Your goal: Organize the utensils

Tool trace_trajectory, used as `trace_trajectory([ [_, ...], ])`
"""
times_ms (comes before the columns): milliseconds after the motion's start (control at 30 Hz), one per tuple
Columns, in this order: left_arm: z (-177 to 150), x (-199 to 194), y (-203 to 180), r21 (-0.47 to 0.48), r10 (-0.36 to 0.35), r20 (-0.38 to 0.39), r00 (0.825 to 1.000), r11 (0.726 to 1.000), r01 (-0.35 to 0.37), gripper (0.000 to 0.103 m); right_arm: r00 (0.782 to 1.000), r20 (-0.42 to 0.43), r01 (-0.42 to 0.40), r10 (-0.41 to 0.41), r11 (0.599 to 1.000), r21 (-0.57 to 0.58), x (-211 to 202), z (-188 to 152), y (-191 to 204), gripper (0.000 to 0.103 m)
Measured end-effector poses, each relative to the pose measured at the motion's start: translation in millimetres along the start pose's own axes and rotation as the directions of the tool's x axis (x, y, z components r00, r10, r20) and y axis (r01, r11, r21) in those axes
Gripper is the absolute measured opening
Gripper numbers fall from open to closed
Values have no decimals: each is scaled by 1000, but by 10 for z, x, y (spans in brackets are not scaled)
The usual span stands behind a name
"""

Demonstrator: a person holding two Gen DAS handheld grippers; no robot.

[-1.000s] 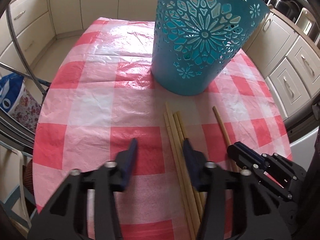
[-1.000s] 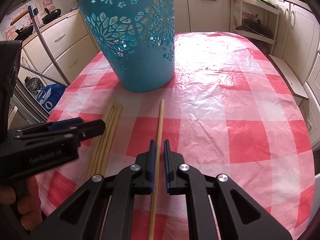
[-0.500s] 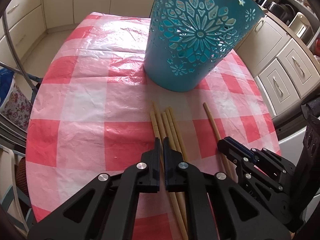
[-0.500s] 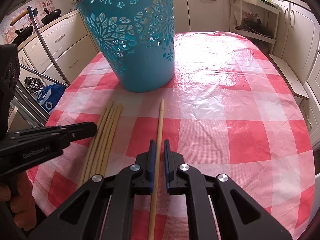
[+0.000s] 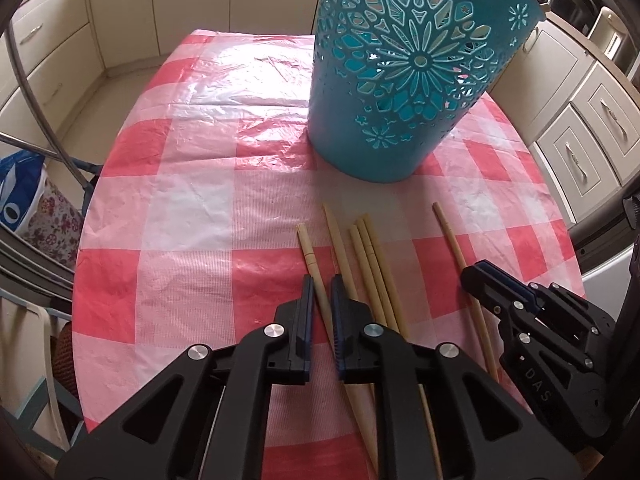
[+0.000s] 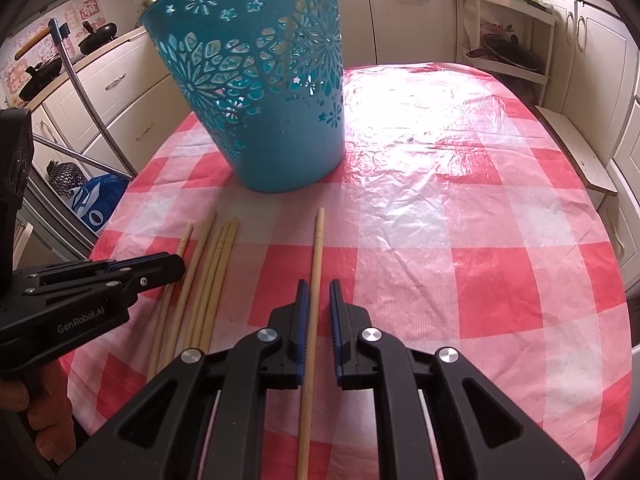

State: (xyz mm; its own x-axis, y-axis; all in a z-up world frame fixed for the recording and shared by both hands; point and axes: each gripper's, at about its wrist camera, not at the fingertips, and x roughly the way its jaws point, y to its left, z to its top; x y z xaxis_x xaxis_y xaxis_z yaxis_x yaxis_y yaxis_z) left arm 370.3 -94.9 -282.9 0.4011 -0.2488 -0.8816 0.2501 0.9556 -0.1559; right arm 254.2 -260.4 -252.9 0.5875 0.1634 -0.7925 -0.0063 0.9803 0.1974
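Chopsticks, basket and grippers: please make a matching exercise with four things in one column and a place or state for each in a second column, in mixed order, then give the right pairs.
Things
1. teal basket
2. lone chopstick
3. leftmost chopstick
4. tablecloth

Places or states
A. between the fingers of the left gripper
B. red and white checks
C. upright, beyond the chopsticks
D. between the fingers of the right gripper

Pairs: 1-C, 2-D, 3-A, 4-B
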Motion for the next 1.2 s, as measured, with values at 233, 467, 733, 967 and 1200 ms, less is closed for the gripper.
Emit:
trace_trajectory([
  [233, 6, -1, -52, 34, 16, 16, 1000, 999, -16, 8, 1000, -2, 26, -26, 999, -44, 49, 61, 66, 13],
  [467, -12, 0, -182, 102, 75, 20, 997, 992, -77, 10, 1000, -5, 19, -19, 1000, -17, 40, 61, 4, 11],
  [733, 5, 28, -252, 102, 111, 41, 993, 988, -115, 28, 998, 19, 67, -66, 996, -51, 82, 81, 63, 11],
  [967, -19, 25, -248, 83, 40, 28, 999, 996, -42, 5, 997, 32, 68, -68, 998, -5, 91, 92, 21, 7],
  [1200, -8, -157, -253, 92, 50, 75, 996, 994, -57, 5, 999, 32, 29, -30, 999, 40, 94, 102, -52, 6],
])
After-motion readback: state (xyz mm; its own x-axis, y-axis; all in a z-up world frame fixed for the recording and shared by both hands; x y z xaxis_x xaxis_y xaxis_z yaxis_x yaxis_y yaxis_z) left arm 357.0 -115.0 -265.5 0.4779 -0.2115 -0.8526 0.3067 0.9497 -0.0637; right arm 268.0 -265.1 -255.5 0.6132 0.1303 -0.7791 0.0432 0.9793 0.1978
